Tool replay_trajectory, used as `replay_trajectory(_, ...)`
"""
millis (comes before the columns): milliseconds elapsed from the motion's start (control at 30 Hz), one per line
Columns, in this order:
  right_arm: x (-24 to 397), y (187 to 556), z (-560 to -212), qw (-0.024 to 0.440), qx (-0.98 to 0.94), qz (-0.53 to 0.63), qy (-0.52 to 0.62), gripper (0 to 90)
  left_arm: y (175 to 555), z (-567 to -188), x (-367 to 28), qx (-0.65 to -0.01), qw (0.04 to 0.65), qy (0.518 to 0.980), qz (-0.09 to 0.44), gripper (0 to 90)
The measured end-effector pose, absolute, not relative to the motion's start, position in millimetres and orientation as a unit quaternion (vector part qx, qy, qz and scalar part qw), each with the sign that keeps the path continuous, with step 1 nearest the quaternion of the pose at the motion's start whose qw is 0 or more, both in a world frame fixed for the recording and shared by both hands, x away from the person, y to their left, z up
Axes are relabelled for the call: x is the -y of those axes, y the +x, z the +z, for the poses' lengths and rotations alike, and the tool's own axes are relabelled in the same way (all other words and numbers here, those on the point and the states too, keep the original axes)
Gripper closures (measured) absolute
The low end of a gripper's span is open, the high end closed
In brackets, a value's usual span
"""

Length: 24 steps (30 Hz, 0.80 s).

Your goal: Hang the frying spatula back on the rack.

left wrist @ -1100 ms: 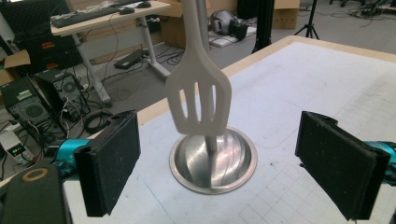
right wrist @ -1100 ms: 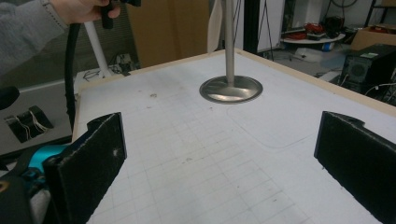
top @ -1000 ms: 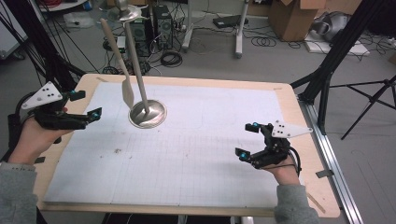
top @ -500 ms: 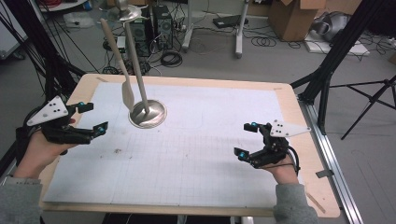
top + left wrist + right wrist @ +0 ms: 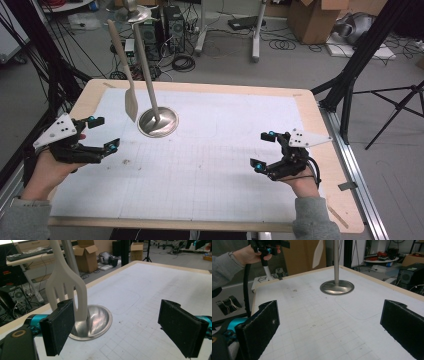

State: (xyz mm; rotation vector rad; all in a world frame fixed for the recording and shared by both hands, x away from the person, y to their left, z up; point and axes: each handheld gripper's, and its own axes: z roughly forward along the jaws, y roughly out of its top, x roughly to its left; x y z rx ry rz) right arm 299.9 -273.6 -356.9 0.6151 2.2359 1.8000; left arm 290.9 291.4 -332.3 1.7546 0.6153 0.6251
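The fork (image 5: 65, 282), a pale wooden one, hangs tines-down in the upper left of the high view, just beside a thin metal pole (image 5: 146, 70) that rises from a round steel base (image 5: 158, 121) on the table (image 5: 210, 89). Its handle runs up toward the top of the stand, so it appears to hang from there, free of the table, where a hand-held gripper can come at it from the side. In the left gripper view the tines sit just above and behind the left pad, in front of the shiny base.

The left hand-held gripper (image 5: 102, 135) is near the fork at centre left of the high view, its jaws wide apart and pointed toward the tines; it touches nothing. I judge this to be a reach for the fork, with the gap kept broad so the flat head can slip between the pads.

The right hand-held gripper (image 5: 264, 150) rests low at the lower right of the frame, well apart from the stand, jaws likewise spread and empty, seemingly waiting.
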Motion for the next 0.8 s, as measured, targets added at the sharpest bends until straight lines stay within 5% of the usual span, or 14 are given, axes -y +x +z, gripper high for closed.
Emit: replay_trajectory(800,268.3,298.3,-358.9,0.105,-0.764,0.603,0.205,1.2,279.5,-357.1,-293.7,-0.275,0.548,0.739,0.279,14.8)
